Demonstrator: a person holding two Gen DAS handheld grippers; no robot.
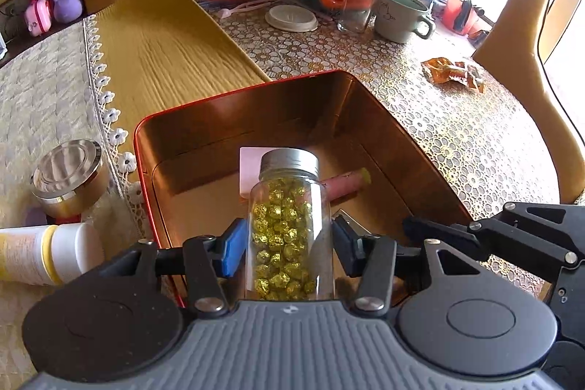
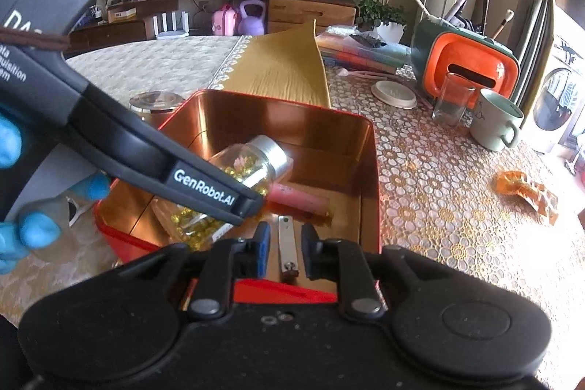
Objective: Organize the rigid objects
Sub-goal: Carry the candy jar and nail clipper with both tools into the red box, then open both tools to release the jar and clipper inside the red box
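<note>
Left gripper (image 1: 285, 240) clamped on a clear jar (image 1: 289, 225) of gold-wrapped pieces, its jaws closed against the jar's two sides about midway along the glass, the silver cap pointing forward. The jar hangs tilted over the open red tin (image 1: 234, 97), above the tin's near left part; from the right wrist view it appears clear of the floor, though whether its base touches cannot be told. Already lying on the tin's floor: a pink tube (image 1: 347, 183) toward the far right corner, a white card (image 1: 250, 163) behind the jar, and a metal nail clipper (image 2: 288, 247) against the near wall.

Right gripper (image 2: 284, 245) poised above the tin's near edge, jaws apart by a modest gap and holding nothing; the clipper is seen between them but lies below on the floor.

Step in hand, as judged: placing the jar into the tin. The next move calls for lowering the jar to a bare patch of floor left of the tube, laying it down without striking the tube or the left wall, then parting the jaws and lifting straight out.

Outside the tin, by the left edge of the table (image 1: 457, 134): a metal-lidded canister (image 1: 67, 178) and a white bottle (image 1: 44, 253) on its side, apparently not yet packed.
</note>
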